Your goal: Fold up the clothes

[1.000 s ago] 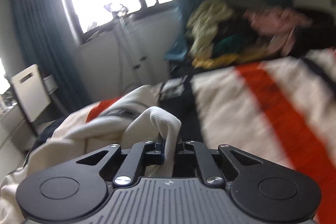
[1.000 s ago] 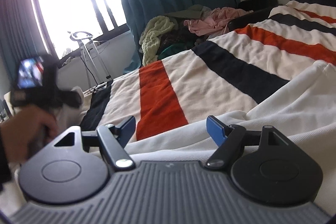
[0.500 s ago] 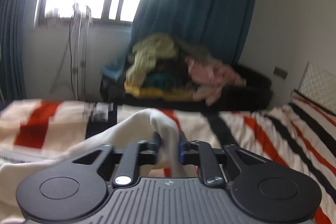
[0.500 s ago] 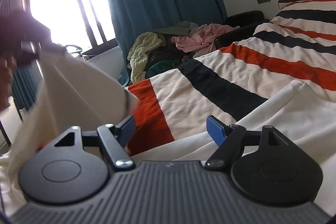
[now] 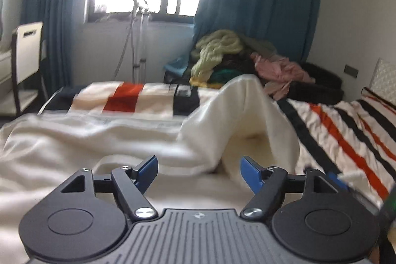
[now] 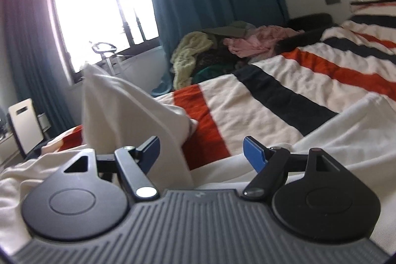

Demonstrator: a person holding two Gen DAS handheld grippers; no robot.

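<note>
As the left gripper [image 5: 199, 171] opens over a cream garment [image 5: 237, 115] peaked at frame centre on the striped bed [image 5: 346, 130], the empty, open right gripper [image 6: 201, 152] should wait, then smooth the fold flat.

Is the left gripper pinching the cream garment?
No, the left gripper is opening, and the cream garment lies ahead of its fingers, unpinched.
</note>
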